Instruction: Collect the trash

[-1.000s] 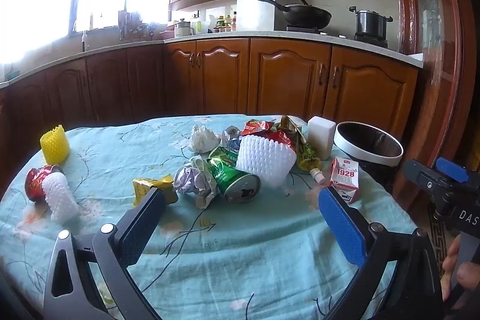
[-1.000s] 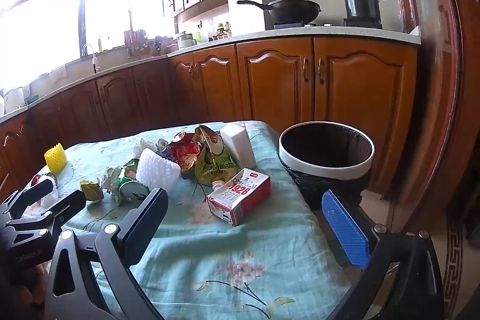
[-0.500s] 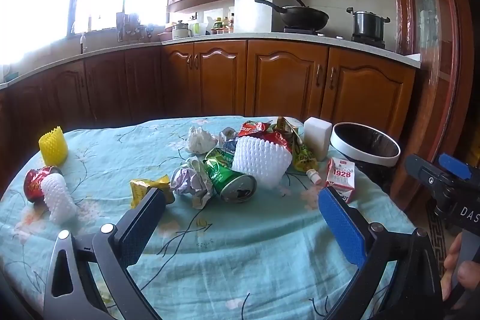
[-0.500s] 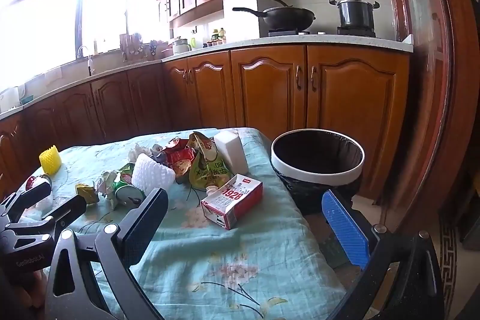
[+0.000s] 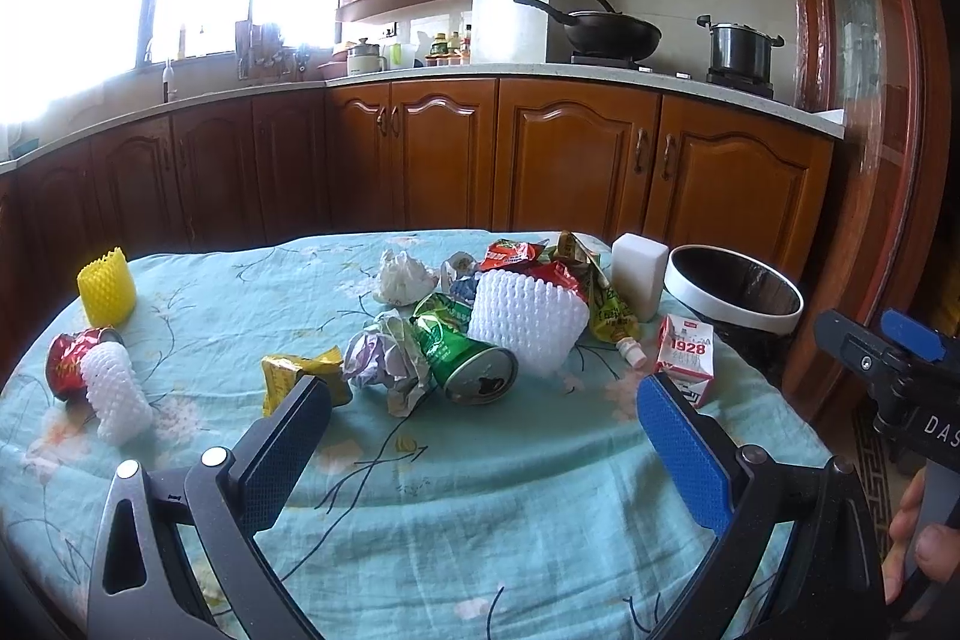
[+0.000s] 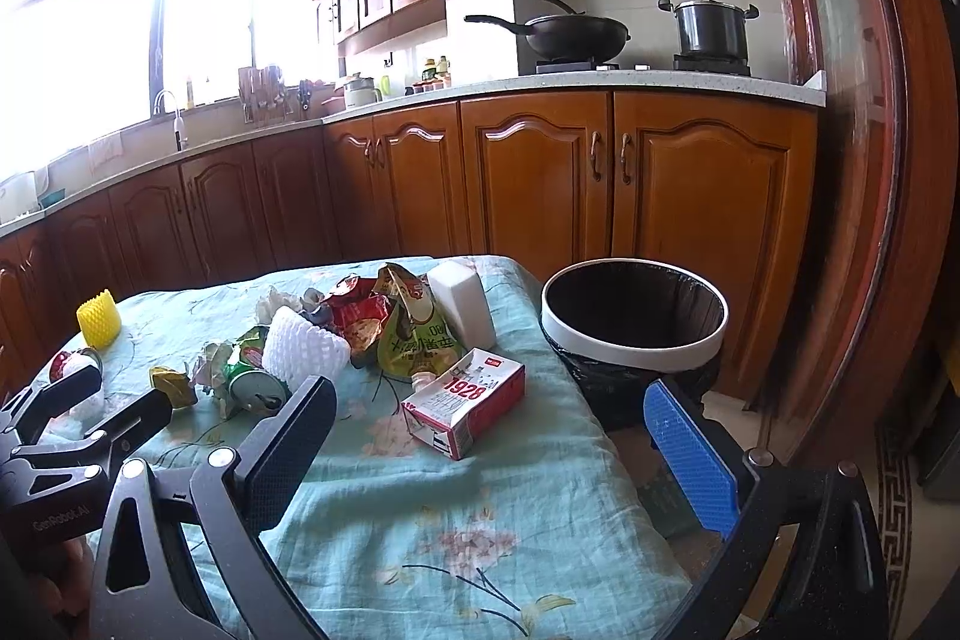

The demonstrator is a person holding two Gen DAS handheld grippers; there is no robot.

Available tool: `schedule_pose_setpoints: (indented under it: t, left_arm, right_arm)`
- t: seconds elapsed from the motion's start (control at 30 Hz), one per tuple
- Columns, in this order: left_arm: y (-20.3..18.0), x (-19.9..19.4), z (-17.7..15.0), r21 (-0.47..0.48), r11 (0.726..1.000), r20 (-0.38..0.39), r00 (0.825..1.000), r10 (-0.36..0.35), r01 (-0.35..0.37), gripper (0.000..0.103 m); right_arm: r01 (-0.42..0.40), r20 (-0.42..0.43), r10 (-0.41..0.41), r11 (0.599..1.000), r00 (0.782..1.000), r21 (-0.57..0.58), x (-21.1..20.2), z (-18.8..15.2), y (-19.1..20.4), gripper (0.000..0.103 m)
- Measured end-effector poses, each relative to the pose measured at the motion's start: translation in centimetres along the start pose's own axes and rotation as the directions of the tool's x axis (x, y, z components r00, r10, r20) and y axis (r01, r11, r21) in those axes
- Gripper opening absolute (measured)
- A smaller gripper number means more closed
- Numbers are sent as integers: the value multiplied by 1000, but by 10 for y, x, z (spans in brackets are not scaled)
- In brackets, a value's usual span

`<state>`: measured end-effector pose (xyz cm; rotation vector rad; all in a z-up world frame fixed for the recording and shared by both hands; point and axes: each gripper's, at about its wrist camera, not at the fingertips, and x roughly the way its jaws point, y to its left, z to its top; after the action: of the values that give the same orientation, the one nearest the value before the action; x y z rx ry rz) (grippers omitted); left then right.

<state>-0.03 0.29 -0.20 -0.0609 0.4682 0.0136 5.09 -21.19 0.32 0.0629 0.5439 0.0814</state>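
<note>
Trash lies on a table with a teal cloth: a green can, crumpled paper, a white foam net, a yellow wrapper, snack bags, a white tissue and a "1928" carton. A black bin with a white rim stands off the table's right edge. My left gripper is open and empty, short of the pile. My right gripper is open and empty, near the carton.
A yellow foam net, a red can and another white net lie at the table's left. A white block stands by the bags. Wooden cabinets and a stove with a wok lie behind.
Both grippers have drawn back and risen slightly, so the pile looks a little smaller and lower. Both stay open. Nothing on the table has moved.
</note>
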Motion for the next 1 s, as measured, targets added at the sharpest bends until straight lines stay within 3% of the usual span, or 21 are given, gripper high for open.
schedule_pose_setpoints:
  t: [1.0]
  left_arm:
    - [0, 7, 0, 8, 1000, -10, 1000, 2, -2, 102]
  right_arm:
    - [-28, -30, 28, 999, 999, 17, 9, -3, 0, 103]
